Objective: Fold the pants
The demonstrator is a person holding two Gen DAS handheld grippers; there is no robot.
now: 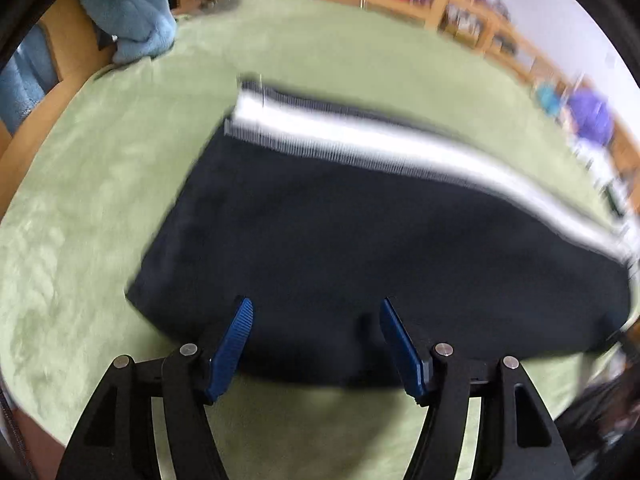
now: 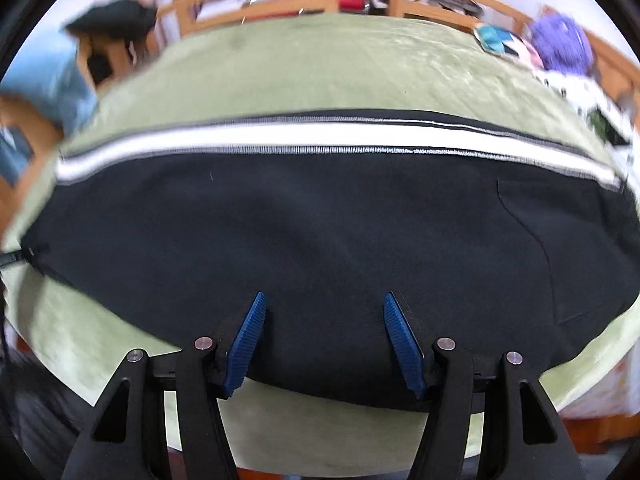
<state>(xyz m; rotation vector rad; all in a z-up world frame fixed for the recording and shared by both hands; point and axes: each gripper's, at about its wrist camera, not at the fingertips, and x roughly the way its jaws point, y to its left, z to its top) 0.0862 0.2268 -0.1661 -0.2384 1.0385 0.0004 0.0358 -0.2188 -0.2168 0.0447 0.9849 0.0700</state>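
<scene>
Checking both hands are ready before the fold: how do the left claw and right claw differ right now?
The left claw sits over the pants near a cut end, where green blanket shows beside it; the right claw sits mid-length along the near edge. The white stripe runs level ahead of the right claw, slanted ahead of the left. Both are open, holding nothing.

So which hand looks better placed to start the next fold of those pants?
Probably left: the left gripper hangs open near a corner of the pants. The right gripper, also open, faces mid-edge.
</scene>
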